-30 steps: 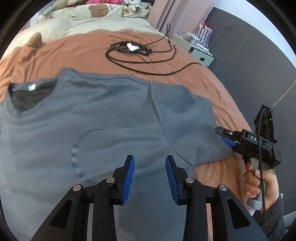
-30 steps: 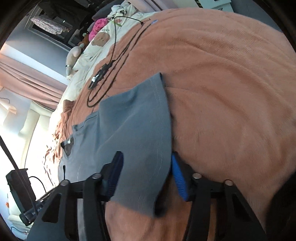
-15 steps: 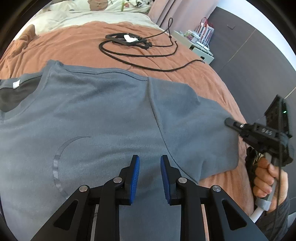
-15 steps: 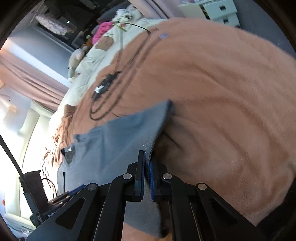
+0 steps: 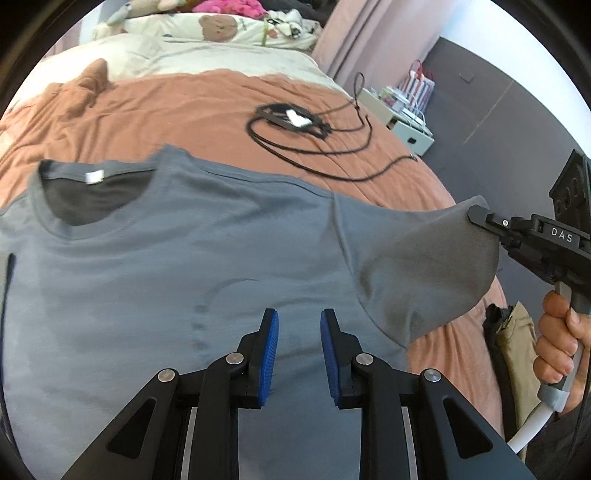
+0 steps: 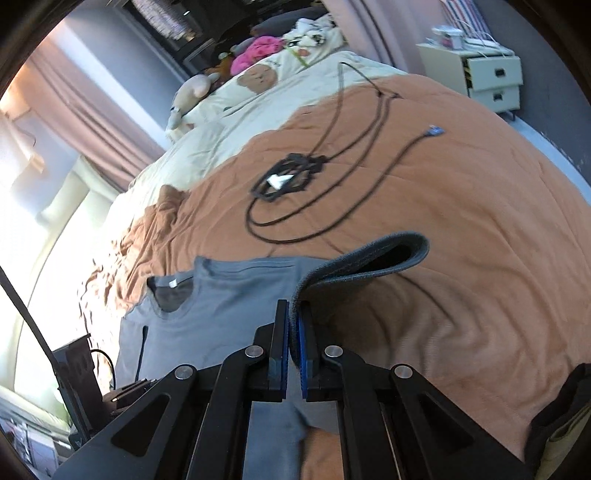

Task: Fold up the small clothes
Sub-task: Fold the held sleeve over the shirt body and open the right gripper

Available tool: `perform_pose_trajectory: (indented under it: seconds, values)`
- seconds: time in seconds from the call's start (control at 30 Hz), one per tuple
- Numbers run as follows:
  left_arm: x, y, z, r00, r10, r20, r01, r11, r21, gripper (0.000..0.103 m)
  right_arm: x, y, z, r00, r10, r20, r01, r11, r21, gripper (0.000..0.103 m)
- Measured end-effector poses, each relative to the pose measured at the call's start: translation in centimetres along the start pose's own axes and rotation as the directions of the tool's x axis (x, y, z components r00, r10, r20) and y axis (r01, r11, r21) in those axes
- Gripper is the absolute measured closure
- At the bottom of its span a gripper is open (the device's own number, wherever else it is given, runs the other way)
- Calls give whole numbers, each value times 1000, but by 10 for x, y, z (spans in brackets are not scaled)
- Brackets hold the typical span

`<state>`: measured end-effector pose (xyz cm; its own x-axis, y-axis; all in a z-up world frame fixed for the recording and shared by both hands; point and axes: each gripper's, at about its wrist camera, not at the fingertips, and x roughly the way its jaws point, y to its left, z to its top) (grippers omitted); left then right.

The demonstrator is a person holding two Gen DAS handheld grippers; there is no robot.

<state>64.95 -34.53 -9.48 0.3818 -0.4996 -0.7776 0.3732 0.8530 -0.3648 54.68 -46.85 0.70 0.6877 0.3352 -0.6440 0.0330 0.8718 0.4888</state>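
Note:
A grey T-shirt lies front up on an orange-brown blanket, collar at the far left. My left gripper hovers over the chest of the shirt, jaws apart, no cloth between the blue pads. My right gripper is shut on the hem of the shirt's right sleeve and holds it up off the blanket, so the sleeve hangs in a curve. In the right wrist view the sleeve arcs away from my right gripper, whose pads pinch its edge, with the shirt body to the left.
A coiled black cable with a small white piece lies on the blanket beyond the shirt. Pillows and soft toys fill the head of the bed. A white drawer unit stands beside the bed. Dark and beige cloth lies at the bed's right edge.
My right gripper closed on the sleeve hem and rose, lifting the sleeve off the blanket. My left gripper's jaws narrowed a little and it shifted over the shirt.

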Motion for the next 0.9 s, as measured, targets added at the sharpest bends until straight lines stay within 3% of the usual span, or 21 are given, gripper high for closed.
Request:
perform_pose_trajectory:
  seconds: [0.4, 0.77, 0.83, 0.9]
  values:
    - [-49, 67, -12, 998, 1, 60, 5, 996, -87, 78, 36, 81, 4, 997, -38, -66, 31, 994, -106, 102]
    - [-91, 138, -45, 998, 29, 64, -16, 983, -185, 78, 108, 141, -13, 986, -58, -157, 33, 987, -158, 101]
    - [-99, 149, -50, 997, 48, 63, -35, 981, -193, 76, 123, 141, -17, 979, -11, -202, -13, 993, -115, 91]
    - [-105, 157, -54, 996, 62, 61, -48, 978, -205, 74, 130, 139, -19, 976, 11, -217, -34, 994, -101, 44]
